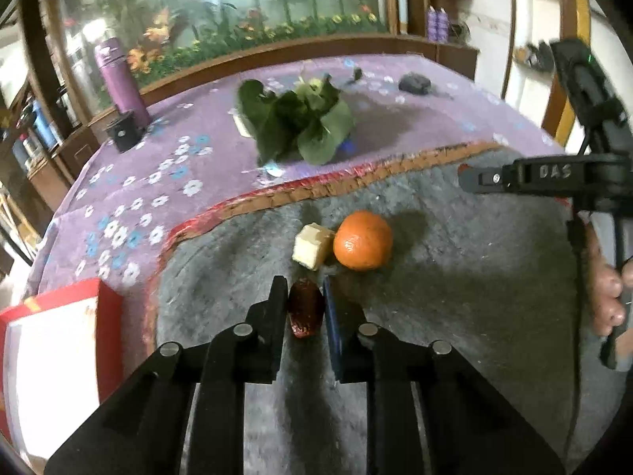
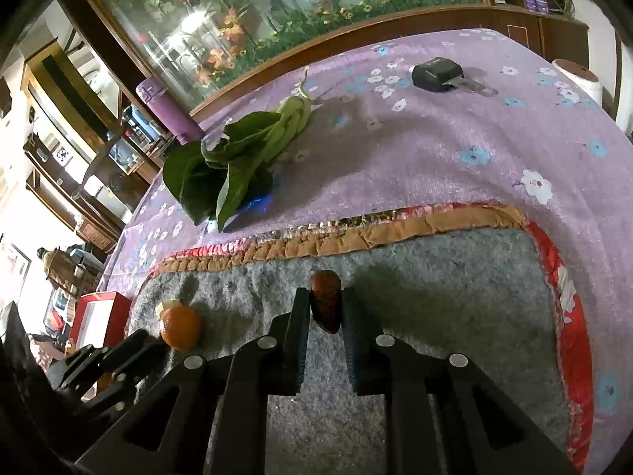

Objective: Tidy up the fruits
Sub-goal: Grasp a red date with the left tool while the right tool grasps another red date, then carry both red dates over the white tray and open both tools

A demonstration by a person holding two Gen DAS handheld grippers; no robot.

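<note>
1. Pinching a dark red date (image 1: 304, 312) between both fingers: left gripper (image 1: 305, 297), low over the grey mat (image 1: 455, 297).
2. Pinching a second dark red date (image 2: 326, 301) the same way: right gripper (image 2: 325, 304), also over the grey mat (image 2: 435, 277), tip of the fruit poking past the fingertips.
3. Sitting on the grey mat just beyond the left gripper: an orange tangerine (image 1: 363, 240), touching a pale yellow cube-shaped piece (image 1: 312, 245) on its left.
4. Showing again in the right wrist view: the same tangerine (image 2: 181, 325), at the mat's left part, beside the left gripper's black frame (image 2: 107, 368).
5. Edging the grey mat on its far side: a red and tan quilted border (image 1: 316, 192), then purple flowered cloth (image 1: 158, 166).
6. Lying on that cloth beyond the mat's far border: a bunch of leafy greens (image 1: 300, 122), stalks pointing away.
7. Standing left of the mat: a red box with a white inside (image 1: 55, 340).
8. Standing far beyond the mat at the cloth's back left edge: a purple bottle (image 1: 118, 75).
9. Resting far beyond the mat toward the back right: a black key with a metal blade (image 2: 439, 75).
</note>
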